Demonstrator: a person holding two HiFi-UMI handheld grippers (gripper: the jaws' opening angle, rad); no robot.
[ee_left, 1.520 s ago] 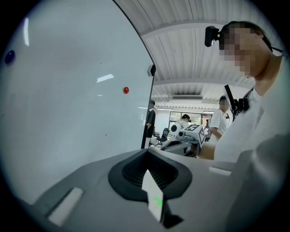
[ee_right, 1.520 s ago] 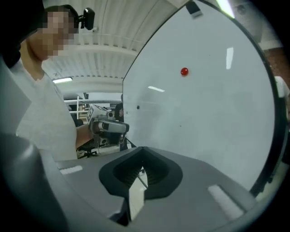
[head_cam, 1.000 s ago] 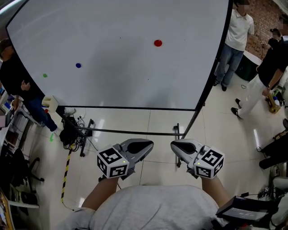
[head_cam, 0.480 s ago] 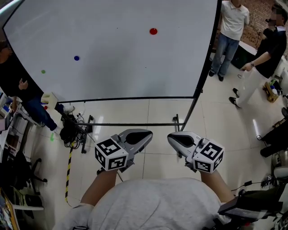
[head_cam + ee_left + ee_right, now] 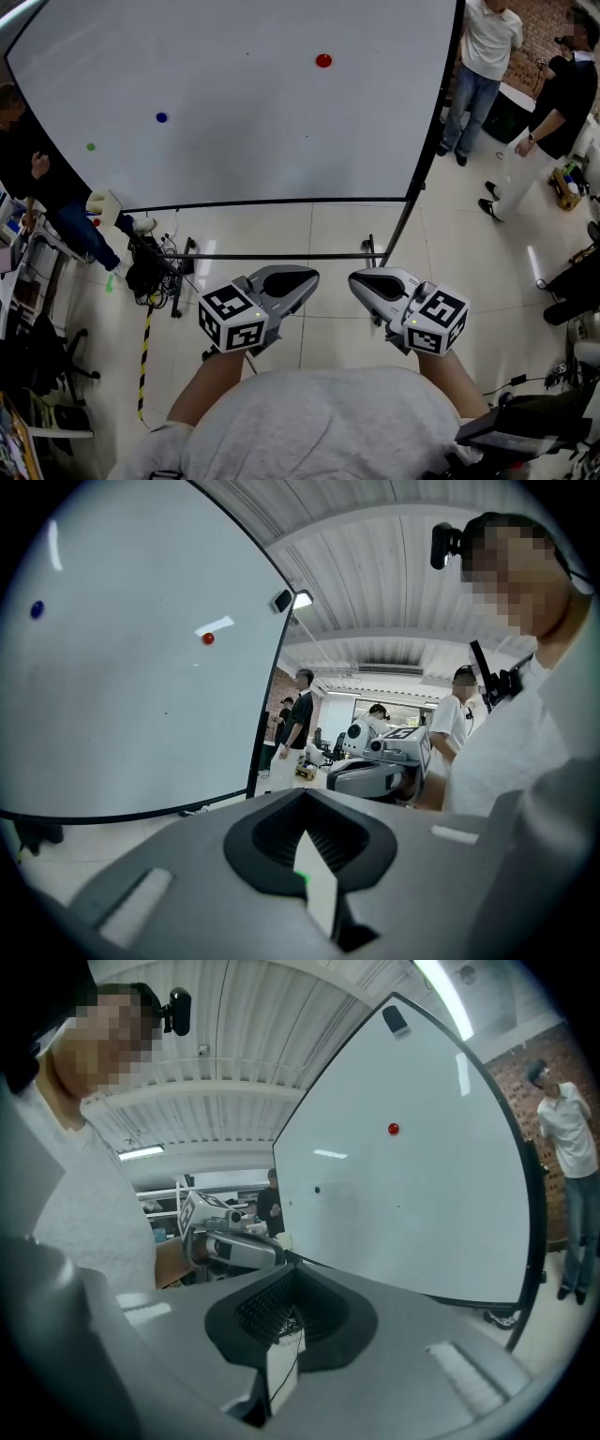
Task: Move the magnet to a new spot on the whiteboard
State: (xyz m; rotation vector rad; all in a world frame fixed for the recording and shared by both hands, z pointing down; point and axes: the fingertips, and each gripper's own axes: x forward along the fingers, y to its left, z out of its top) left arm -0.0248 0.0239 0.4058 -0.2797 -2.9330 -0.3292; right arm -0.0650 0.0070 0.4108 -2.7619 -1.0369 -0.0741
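Note:
A large whiteboard (image 5: 244, 131) stands ahead of me on a black frame. A red magnet (image 5: 323, 61) sticks near its upper middle, a blue magnet (image 5: 161, 118) at mid left, and a green magnet (image 5: 91, 147) further left. The red magnet (image 5: 208, 638) shows in the left gripper view and again (image 5: 393, 1129) in the right gripper view. My left gripper (image 5: 305, 279) and right gripper (image 5: 361, 281) hang close to my body, well short of the board, tips turned toward each other. Both have their jaws together with nothing between them.
The board's black stand bar (image 5: 272, 257) crosses the tiled floor in front of me, with cables and a dark bag (image 5: 145, 272) at its left foot. People stand at the right (image 5: 483, 66) and one at the left (image 5: 37, 183).
The view has shifted slightly, so the board and magnets sit a little higher in the head view. Both grippers stay low by my body, still shut.

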